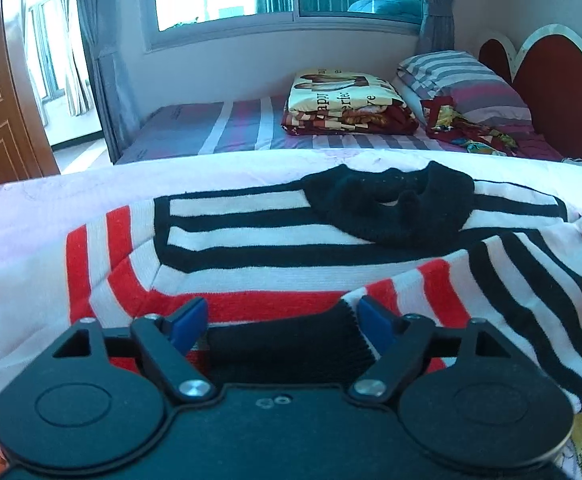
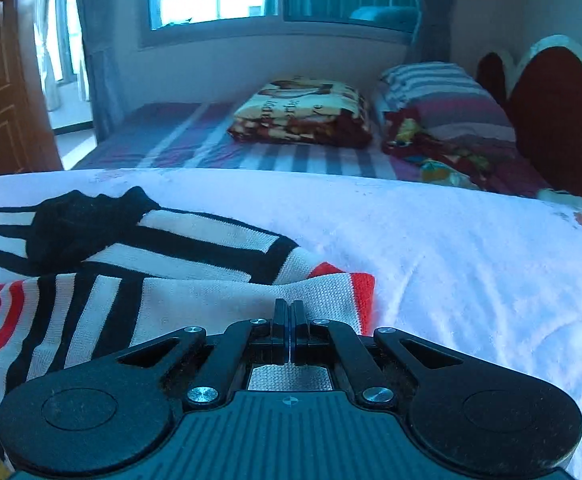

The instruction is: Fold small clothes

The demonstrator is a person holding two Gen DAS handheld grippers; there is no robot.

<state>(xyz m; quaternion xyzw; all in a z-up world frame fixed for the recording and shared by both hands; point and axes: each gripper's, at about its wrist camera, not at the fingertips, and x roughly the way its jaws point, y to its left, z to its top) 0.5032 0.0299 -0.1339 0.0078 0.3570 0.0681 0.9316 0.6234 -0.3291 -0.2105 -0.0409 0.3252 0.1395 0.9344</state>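
**Desk:** What does the left wrist view show?

**Photographer:** A striped knit sweater (image 1: 259, 240) lies spread on a pale pink blanket (image 1: 31, 216), its black collar (image 1: 391, 208) at about twelve o'clock from the left gripper (image 1: 281, 320). One sleeve (image 1: 511, 280) is laid across the body toward two o'clock, and its black cuff (image 1: 291, 340) sits between the blue pads (image 1: 189, 322). The jaws stand wide apart and neither pad appears to press on the cuff, so I read that gripper as released.

**Desk:** And the right side?

**Photographer:** The right gripper (image 2: 290, 320) is clenched, fingers together, with its tips over the sweater's near edge. Whether any fabric is pinched I cannot tell; nothing shows between the fingers. From there the sweater runs off toward ten o'clock, and bare blanket fills the three o'clock side.

**Desk:** Which step is this?

**Photographer:** Judging by the layout, the sleeve fold is down and the body fold is not yet done.

**Desk:** What does the next move call for?

**Photographer:** Probably a fresh hold on the hem or a side edge, lifted evenly so the knit does not drag the laid sleeve out of place. A folded quilt (image 1: 347, 104) and a striped pillow (image 1: 459, 80) lie well beyond, clear of the work.
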